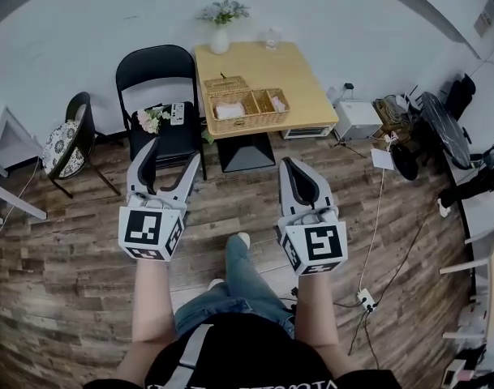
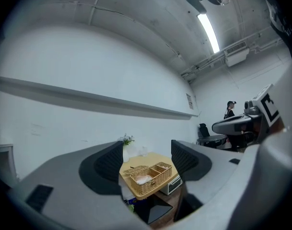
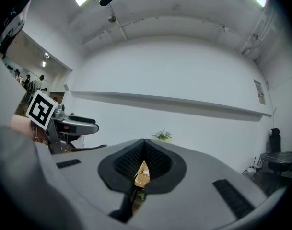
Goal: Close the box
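Wooden floor (image 1: 60,250) stretches between the person and the worktop (image 1: 303,79), and both claws are well short of the box (image 1: 245,108).
Head view: the wicker box sits at the worktop's near edge with its lid (image 1: 226,83) thrown back on the far side, so closing is not yet begun. The left claw (image 1: 167,167) and right claw (image 1: 293,171) are carried raised and pointed that way, I'd judge to line up the approach. Left gripper view: jaws spread wide with nothing between them, framing the distant box and ready for the lid. Right gripper view: jaws pressed together at the tips, holding nothing, with just a sliver of box showing below them.
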Demonstrator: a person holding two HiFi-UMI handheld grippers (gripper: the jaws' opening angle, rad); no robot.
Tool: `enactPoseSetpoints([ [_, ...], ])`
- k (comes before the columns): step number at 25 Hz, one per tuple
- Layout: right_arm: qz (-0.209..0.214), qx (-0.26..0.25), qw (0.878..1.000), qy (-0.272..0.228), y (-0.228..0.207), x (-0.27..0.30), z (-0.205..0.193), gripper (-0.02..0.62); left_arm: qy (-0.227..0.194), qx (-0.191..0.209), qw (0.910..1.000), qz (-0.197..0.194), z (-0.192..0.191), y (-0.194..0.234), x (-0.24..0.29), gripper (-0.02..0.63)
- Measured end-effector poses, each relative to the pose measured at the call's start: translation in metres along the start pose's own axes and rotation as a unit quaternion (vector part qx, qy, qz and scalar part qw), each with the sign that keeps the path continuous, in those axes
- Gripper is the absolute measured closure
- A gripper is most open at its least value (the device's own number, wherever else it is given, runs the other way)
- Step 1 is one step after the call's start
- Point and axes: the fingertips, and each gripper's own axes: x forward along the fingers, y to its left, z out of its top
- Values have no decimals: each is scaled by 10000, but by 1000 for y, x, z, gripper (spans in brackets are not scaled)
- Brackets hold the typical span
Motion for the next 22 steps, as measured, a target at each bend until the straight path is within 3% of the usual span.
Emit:
enactPoseSetpoints([
  [10,104,106,9999,41,-26,85,-16,580,192,48,9998,55,-23,40,69,302],
  [22,157,201,9995,175,-94,221,-37,580,483,-35,9988,49,-52,91,208,302],
])
